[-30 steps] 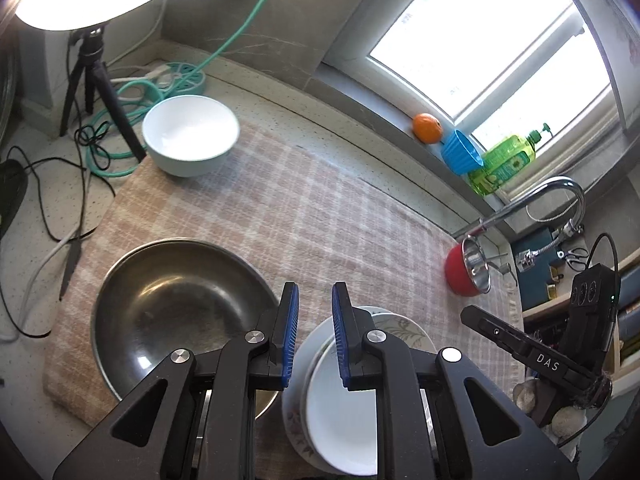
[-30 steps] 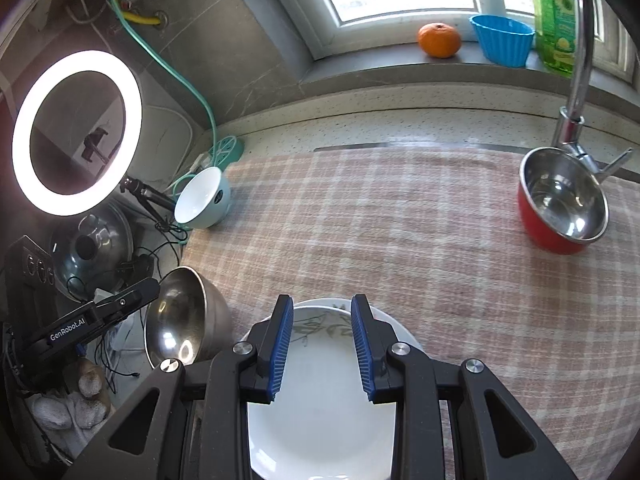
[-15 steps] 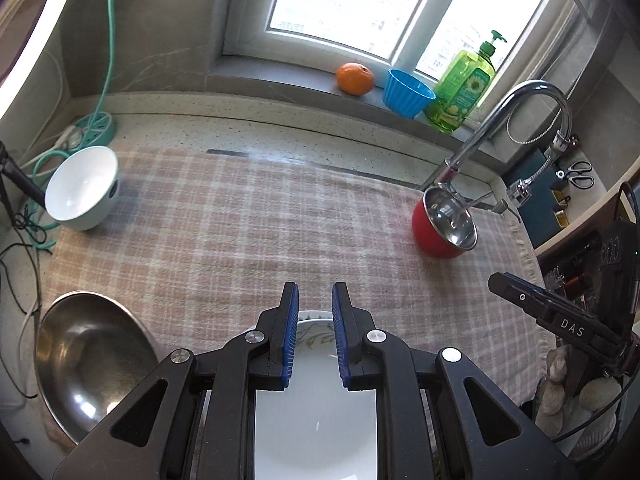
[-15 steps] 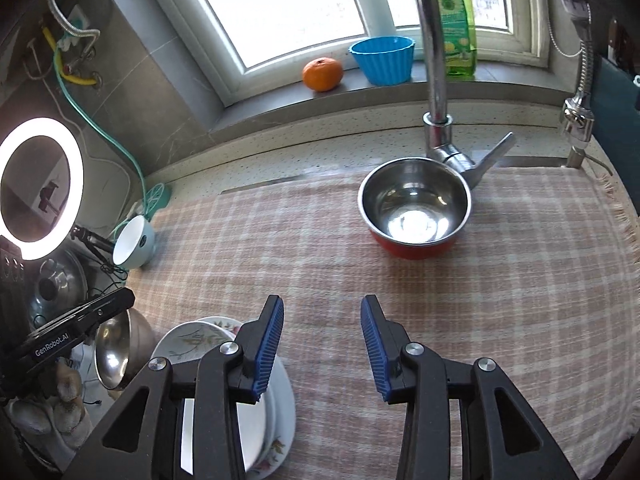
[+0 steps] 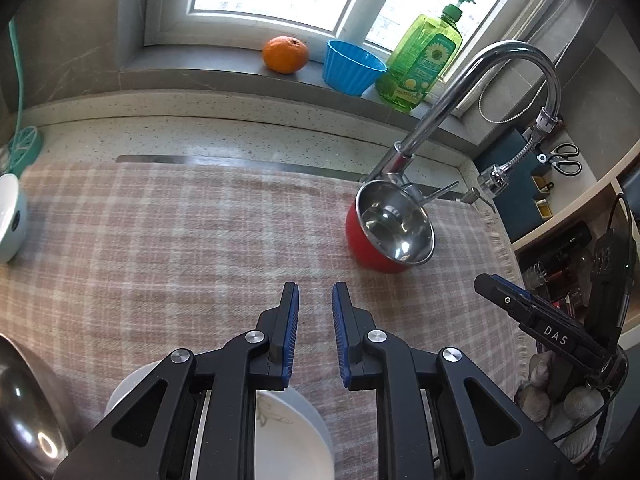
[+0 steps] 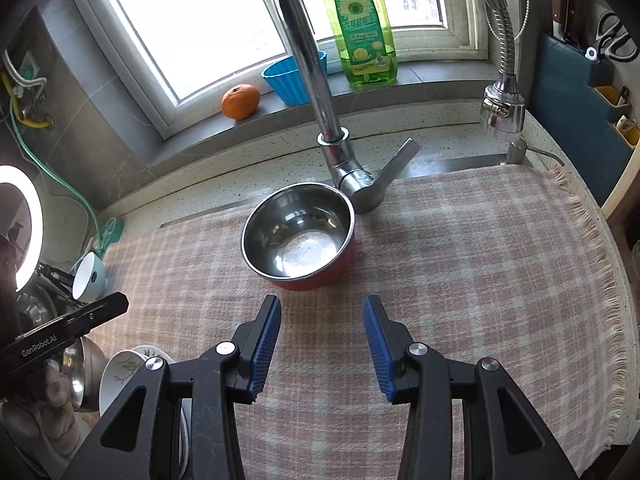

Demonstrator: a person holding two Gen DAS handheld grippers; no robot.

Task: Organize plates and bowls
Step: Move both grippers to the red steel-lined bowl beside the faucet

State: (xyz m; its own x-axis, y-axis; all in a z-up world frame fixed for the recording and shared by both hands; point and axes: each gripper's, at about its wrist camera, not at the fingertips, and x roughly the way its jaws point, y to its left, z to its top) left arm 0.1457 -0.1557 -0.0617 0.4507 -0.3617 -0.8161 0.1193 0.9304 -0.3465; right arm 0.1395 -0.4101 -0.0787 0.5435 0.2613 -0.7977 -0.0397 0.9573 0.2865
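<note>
A red bowl [image 5: 390,236] with a steel inside stands on the checked cloth under the tap. My left gripper [image 5: 316,292] hovers over the cloth short of it, jaws a narrow gap apart and empty. A stack of white plates [image 5: 288,420] lies beneath its body, with a large steel bowl [image 5: 20,408] at the left edge and a white bowl [image 5: 10,220] far left. In the right wrist view my right gripper [image 6: 322,304] faces the red bowl [image 6: 300,236], its jaws opening with nothing between them. The plates [image 6: 120,372] and the white bowl [image 6: 88,276] lie to its left.
The tap [image 6: 320,100] rises just behind the red bowl, its lever [image 6: 396,168] over the cloth [image 6: 480,280]. An orange [image 5: 286,55], a blue cup [image 5: 352,68] and a soap bottle [image 5: 424,60] sit on the sill. A ring light [image 6: 24,220] stands at left.
Both views have swung right, away from the plate stack and steel bowl toward the red bowl. The right jaws have widened; the left jaws keep the same narrow gap.
</note>
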